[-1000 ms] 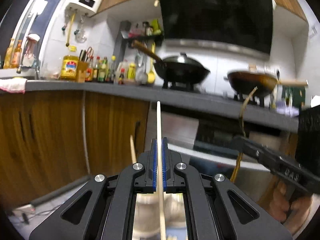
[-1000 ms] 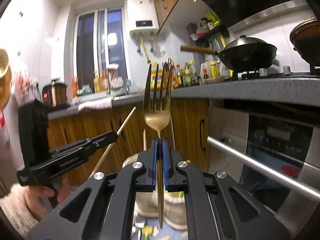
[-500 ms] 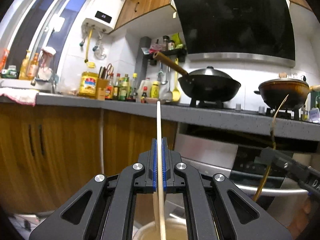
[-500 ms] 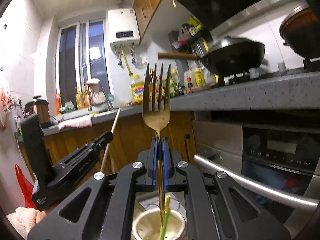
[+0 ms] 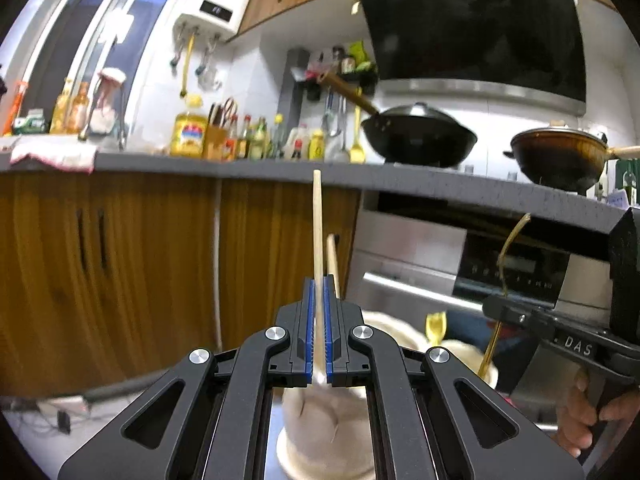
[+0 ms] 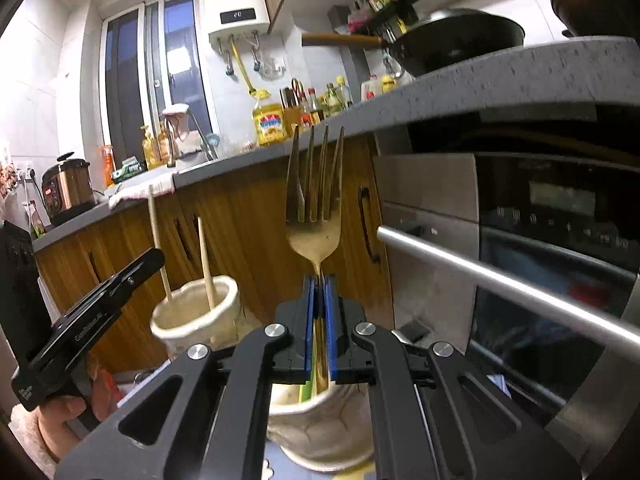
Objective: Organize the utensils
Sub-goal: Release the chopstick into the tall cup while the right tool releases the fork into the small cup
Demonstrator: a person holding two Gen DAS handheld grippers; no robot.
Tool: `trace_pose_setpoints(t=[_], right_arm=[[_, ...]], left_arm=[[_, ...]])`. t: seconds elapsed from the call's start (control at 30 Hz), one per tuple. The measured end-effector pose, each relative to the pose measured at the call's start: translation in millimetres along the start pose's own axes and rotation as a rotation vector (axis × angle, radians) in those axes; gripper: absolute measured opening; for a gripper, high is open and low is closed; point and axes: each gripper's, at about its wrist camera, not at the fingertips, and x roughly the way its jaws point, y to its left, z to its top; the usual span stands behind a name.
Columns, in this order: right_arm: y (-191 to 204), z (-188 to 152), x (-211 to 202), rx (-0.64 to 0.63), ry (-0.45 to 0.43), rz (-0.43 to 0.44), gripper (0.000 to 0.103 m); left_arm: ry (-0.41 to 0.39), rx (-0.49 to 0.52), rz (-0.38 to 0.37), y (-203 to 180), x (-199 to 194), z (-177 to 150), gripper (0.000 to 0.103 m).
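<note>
While clamped, chopstick (image 5: 317, 240) over cup (image 5: 320, 432) rim

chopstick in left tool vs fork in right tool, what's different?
The chopstick is a plain pale wooden stick; the fork is gold-coloured metal with four tines. The chopstick goes down into the left cup, which already holds another chopstick; the fork goes into the nearer cup, beside something green. Shared: each stands upright, clamped between the blue pads of a shut tool, left tool and right tool.
</note>
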Motion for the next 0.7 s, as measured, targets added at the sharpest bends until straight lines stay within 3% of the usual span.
trace_pose_setpoints(t=[0.2,0.43,0.47,0.53,0.57,0.6,0.67,0.7], right_arm=[[0.0,-6.0,-3.8,0.003,0.005,-0.021,0.005],[-7.6,-6.1,-3.7,0.036,0.025,-0.028,0.007],[-7.4,-6.1,-4.6,0.030,0.023,-0.037,0.010],[-8.5,-6.1,-7.1,0.031,0.020,-0.039,0.026],[-9.2,-6.0,-8.1,0.038,0.015,-0.034,0.041],[-10.1,-5.7,-9.1,0.045,0.011,-0.033,0.045],[-11.0,-4.5,-11.3,0.045,0.005,-0.036,0.047],[-11.1,-3.9,-13.0,0.044,-0.001,-0.036,0.052]], left_arm=[[0.080,-0.010,0.008,8.6,-0.5,-13.2,0.005],[0.077,-0.030,0.028,16.9,-5.9,-14.4,0.021],[0.076,-0.030,0.034,17.7,-6.3,-14.1,0.025],[0.073,-0.031,0.041,18.6,-7.0,-13.3,0.035],[0.070,-0.035,0.040,19.7,-8.2,-12.6,0.043],[0.065,-0.039,0.038,20.0,-9.5,-11.8,0.046],[0.055,-0.044,0.033,20.1,-12.2,-10.7,0.065],[0.046,-0.048,0.030,19.9,-14.7,-10.5,0.071]])
